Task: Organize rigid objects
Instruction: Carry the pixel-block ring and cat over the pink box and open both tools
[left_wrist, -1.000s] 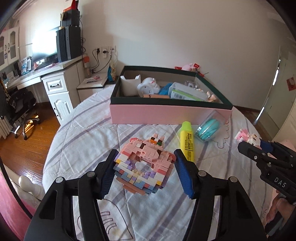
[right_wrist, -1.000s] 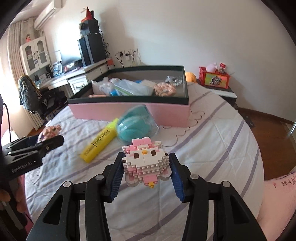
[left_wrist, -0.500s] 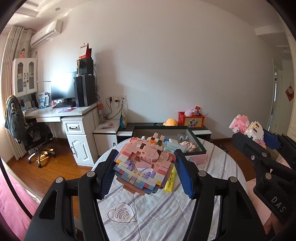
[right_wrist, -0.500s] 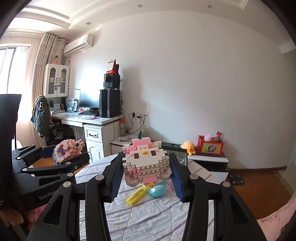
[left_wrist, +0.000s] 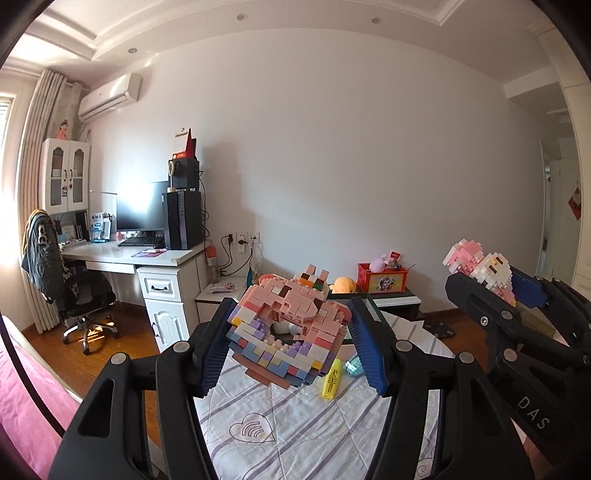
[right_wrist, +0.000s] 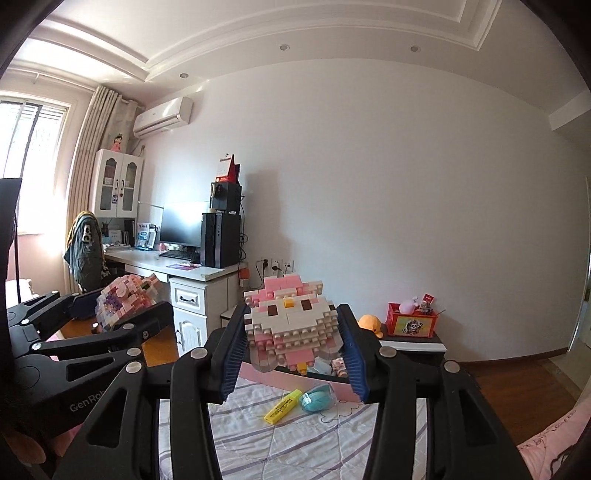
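While gripped aloft, pink-lilac brick figure (left_wrist: 291, 328) studded; white-faced brick figure (right_wrist: 291, 328) pink-topped.

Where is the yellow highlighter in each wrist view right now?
Left wrist: yellow highlighter lies on the striped bedcover, lower centre, right of the held block model.
Right wrist: yellow highlighter lies lower centre, between the fingers.
Shared landmark: teal case beside it.

A white desk (left_wrist: 147, 256) with a monitor (left_wrist: 142, 210) and a black computer tower (left_wrist: 184, 218) is being seen against the wall. An office chair (left_wrist: 74, 291) is being draped with a dark jacket. An air conditioner (left_wrist: 110, 96) is being shown mounted above a white cabinet (left_wrist: 64, 175).
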